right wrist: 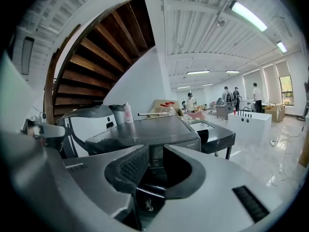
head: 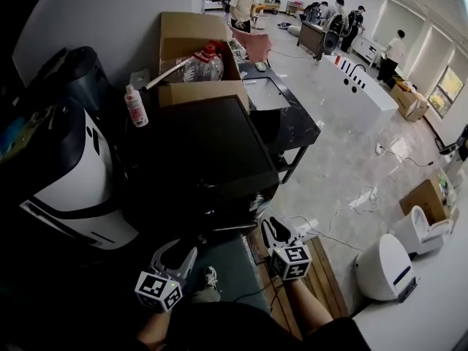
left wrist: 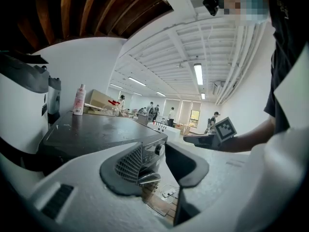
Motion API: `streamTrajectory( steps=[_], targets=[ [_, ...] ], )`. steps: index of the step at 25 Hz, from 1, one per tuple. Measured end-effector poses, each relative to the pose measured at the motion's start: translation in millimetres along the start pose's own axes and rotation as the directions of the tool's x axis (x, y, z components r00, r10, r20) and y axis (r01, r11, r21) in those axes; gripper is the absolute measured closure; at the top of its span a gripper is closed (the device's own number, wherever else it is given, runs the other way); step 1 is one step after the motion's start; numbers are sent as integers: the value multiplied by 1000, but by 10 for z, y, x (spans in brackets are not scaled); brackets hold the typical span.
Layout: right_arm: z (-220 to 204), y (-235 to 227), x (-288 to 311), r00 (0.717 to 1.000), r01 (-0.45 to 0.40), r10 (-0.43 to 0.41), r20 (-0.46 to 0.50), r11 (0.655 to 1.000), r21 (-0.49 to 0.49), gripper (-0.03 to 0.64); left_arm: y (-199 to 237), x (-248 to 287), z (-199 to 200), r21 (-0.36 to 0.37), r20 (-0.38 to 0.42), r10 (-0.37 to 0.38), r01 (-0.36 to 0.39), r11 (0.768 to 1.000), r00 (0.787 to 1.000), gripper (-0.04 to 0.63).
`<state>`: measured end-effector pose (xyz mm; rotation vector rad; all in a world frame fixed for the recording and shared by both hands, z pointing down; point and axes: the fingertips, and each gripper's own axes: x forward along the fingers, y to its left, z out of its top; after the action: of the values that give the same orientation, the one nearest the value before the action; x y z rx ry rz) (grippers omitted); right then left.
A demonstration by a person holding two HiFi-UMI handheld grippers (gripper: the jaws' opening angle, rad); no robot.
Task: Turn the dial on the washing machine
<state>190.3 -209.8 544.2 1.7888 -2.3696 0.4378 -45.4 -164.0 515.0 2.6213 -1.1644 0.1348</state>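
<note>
Left tongs (head: pixel 178 251): jaws parted to a moderate gap with nothing between the pads. They are held low in front of the machine and aimed at its front face.
Right tongs (head: pixel 270 231): jaws closer together than the left pair, though a gap is plain and nothing is gripped. They sit near the machine's front right corner.
Dial (left wrist: pixel 159 149): a small round knob on the upper front edge of the washing machine (head: pixel 197 152). It shows framed in the left tongs' gap, apart from both pads.
Why held so: both tongs point at the front face, probably because the knob sits there and not on the lid. The left pair looks lined up on it, so the turn seems not yet begun.
Control panel (right wrist: pixel 155 157): a dark strip seen through the right tongs' narrow gap. No knob can be made out there.
Head view alone: shows both tongs at once and the black lid from above. The front face and the dial are hidden under the lid's edge.
Left gripper view alone: shows the dial, with the right tongs off to its right.
Right gripper view alone: shows the wooden staircase (right wrist: pixel 96 57) overhead.
Farther out: a spray bottle (head: pixel 135 107) stands at the lid's back left corner, with a cardboard box (head: pixel 194 42) behind and a white appliance (head: pixel 73 189) to the left.
</note>
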Motion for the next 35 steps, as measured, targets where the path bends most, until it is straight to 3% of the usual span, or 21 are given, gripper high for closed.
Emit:
streamTrajectory(
  steps=[5,13,19,28,35],
  targets=[
    [133,131,-366,997,-1,0,71,1000,22,609,-183,-158,-38,22,4,-2,2,1000,1000,491],
    [258,405,-890,989,-56,47,140,996,63,617,-396,-387,-82,63,8,18,-18,998,1000,585],
    [218,568,-1226,986,-92,80,148,993,76,617,-570,-503,-166,74,-4,9,-9,997,1000,586],
    [32,659,-1639,982,-128,101,162,977,172,617,-831,-649,-337,77,-21,-11,12,997,1000,586],
    [-90,743,-1856,984,-127,105,146,979,157,617,-976,-743,-429,76,-30,-12,15,997,999,586]
  ],
)
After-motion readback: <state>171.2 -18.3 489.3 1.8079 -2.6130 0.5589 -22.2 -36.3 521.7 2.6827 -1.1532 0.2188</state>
